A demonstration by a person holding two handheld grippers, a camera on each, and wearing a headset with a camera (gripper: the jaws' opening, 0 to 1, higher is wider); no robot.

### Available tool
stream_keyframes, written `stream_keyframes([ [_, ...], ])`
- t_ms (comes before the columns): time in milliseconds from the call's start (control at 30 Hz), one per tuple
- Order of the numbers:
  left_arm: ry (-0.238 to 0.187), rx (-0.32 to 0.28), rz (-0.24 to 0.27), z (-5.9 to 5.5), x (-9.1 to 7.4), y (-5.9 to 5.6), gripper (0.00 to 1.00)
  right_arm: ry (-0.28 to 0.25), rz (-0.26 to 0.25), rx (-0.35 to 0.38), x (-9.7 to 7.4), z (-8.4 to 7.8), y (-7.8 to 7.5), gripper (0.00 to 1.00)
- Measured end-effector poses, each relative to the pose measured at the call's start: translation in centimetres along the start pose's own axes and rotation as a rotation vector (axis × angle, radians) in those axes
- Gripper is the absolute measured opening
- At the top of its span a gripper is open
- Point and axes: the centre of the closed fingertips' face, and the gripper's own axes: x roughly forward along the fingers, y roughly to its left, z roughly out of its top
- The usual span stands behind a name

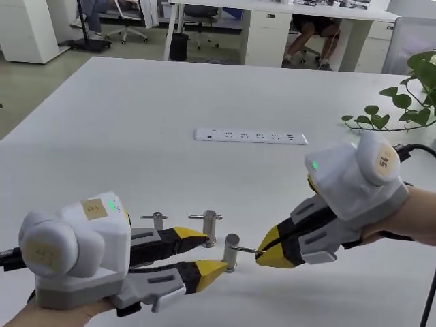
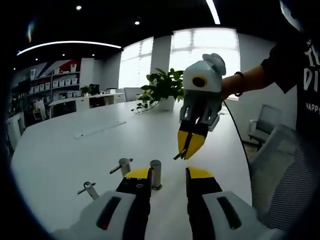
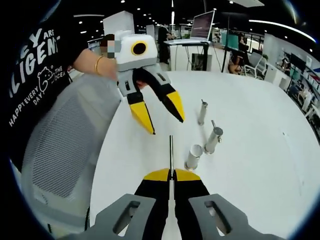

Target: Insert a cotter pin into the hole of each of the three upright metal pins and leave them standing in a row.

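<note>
The right gripper [image 1: 262, 257] is pinching a cotter pin [image 1: 245, 250], its tip just beside the nearest upright metal pin [image 1: 231, 246] on the white counter [image 1: 204, 102], as the left gripper [image 1: 212, 251] is holding its jaws spread at that pin's other side

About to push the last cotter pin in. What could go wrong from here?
The left gripper is open, so the nearest metal pin stands unclamped; a push from the cotter pin in the right gripper may topple it. One left jaw sits close to the middle pin, which a small move might knock. The cotter pin is long and gripped at one end, so it may swivel off line.
</note>
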Motion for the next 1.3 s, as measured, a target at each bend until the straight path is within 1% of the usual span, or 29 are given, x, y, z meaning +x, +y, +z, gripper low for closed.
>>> stream_keyframes([
  [33,0.004,0.0,0.023,-0.2,0.2,0.3,0.25,0.006,-0.007,0.0,0.0,-0.3,-0.2,0.0],
  [100,0.008,0.012,0.049,-0.4,0.4,0.5,0.25,0.012,-0.014,-0.001,0.0,-0.7,-0.6,0.0],
  [200,0.014,0.003,0.1,-0.8,0.8,1.2,0.25,0.017,-0.022,0.008,0.0,-1.1,-1.1,0.0],
  [233,0.021,0.015,0.115,-0.9,1.1,1.3,0.25,0.019,-0.025,0.022,0.0,-1.4,-1.4,0.0],
  [267,0.036,0.032,0.138,-1.2,1.2,1.6,0.24,0.02,-0.025,0.023,0.0,-1.5,-1.5,0.0],
  [300,0.051,0.04,0.144,-1.5,1.6,1.6,0.24,0.023,-0.024,0.024,0.0,-1.6,-1.6,0.0],
  [367,0.054,0.018,0.148,-1.8,2.1,1.6,0.24,0.033,-0.026,0.021,0.1,-2.0,-1.8,0.0],
  [467,0.077,0.023,0.157,-2.4,2.7,1.7,0.23,0.042,-0.026,0.017,0.2,-2.4,-2.3,0.0],
  [533,0.084,0.027,0.168,-2.6,3.1,1.9,0.23,0.047,-0.027,0.019,0.3,-2.7,-2.6,0.0],
  [633,0.089,0.019,0.185,-2.9,3.5,2.2,0.22,0.062,-0.032,0.017,0.5,-3.1,-3.1,0.0],
  [700,0.104,0.018,0.195,-3.3,3.9,2.4,0.22,0.067,-0.031,0.017,0.6,-3.3,-3.3,0.0],
  [767,0.105,0.014,0.198,-3.5,4.1,2.3,0.21,0.068,-0.029,0.017,0.6,-3.3,-3.5,0.0],
  [900,0.124,0.011,0.195,-4.1,4.8,2.3,0.2,0.073,-0.023,0.008,0.9,-3.3,-3.7,0.0],
  [1133,0.135,0.007,0.2,-4.4,5.6,2.5,0.2,0.069,-0.008,0.003,1.2,-3.2,-3.7,0.0],
  [1300,0.153,0.015,0.2,-4.8,6.0,2.7,0.19,0.066,-0.002,-0.001,1.3,-3.0,-3.7,0.0],
])
